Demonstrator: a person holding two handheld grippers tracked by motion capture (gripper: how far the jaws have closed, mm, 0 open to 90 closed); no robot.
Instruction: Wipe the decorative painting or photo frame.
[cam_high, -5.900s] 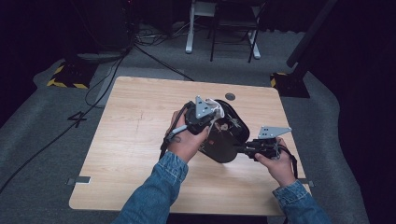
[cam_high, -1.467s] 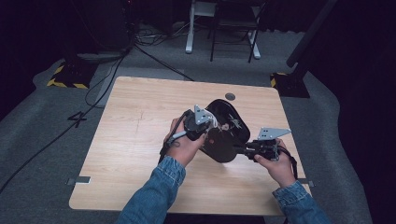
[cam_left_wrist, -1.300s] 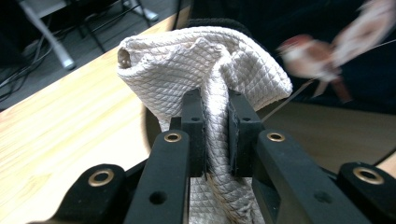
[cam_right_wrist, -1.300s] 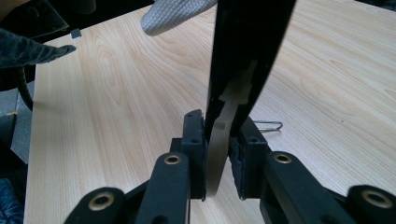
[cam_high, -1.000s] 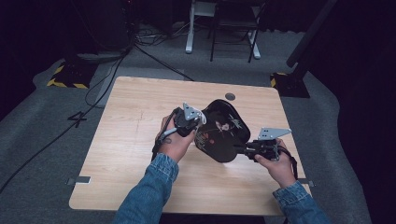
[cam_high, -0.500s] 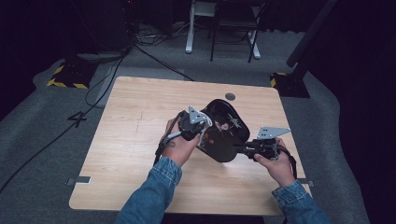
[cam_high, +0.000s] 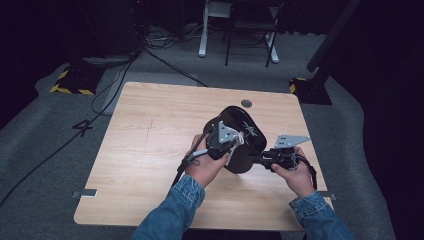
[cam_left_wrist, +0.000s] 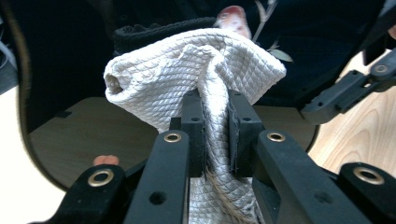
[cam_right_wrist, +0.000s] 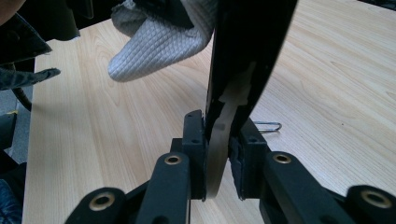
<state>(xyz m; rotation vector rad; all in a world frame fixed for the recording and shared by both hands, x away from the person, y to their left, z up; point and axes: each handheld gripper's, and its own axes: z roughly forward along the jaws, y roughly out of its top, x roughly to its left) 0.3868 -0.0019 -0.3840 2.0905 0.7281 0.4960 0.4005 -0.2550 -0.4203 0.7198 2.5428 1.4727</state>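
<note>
A glossy black oval plate (cam_high: 246, 131) with a painted flower design stands tilted on edge above the wooden table (cam_high: 150, 130). My right gripper (cam_high: 261, 160) is shut on the plate's rim (cam_right_wrist: 223, 133) at its lower right, and the plate (cam_right_wrist: 250, 32) rises above the jaws. My left gripper (cam_high: 226, 146) is shut on a bunched white quilted cloth (cam_left_wrist: 196, 70) that presses against the plate's dark face (cam_left_wrist: 60, 65). The cloth (cam_right_wrist: 156, 46) hangs by the plate's left side in the right gripper view. The right gripper's arms (cam_left_wrist: 345, 91) show at the right of the left gripper view.
A round grommet (cam_high: 246, 103) sits in the table's far edge area. A small wire loop (cam_right_wrist: 268, 125) lies just behind the right jaws. Cables, a chair base (cam_high: 240, 40) and yellow-black floor markers (cam_high: 70, 82) lie on the floor beyond the table.
My left gripper has slid rightward with the cloth, from the plate's left edge onto its face. The right gripper and the plate have stayed put.
</note>
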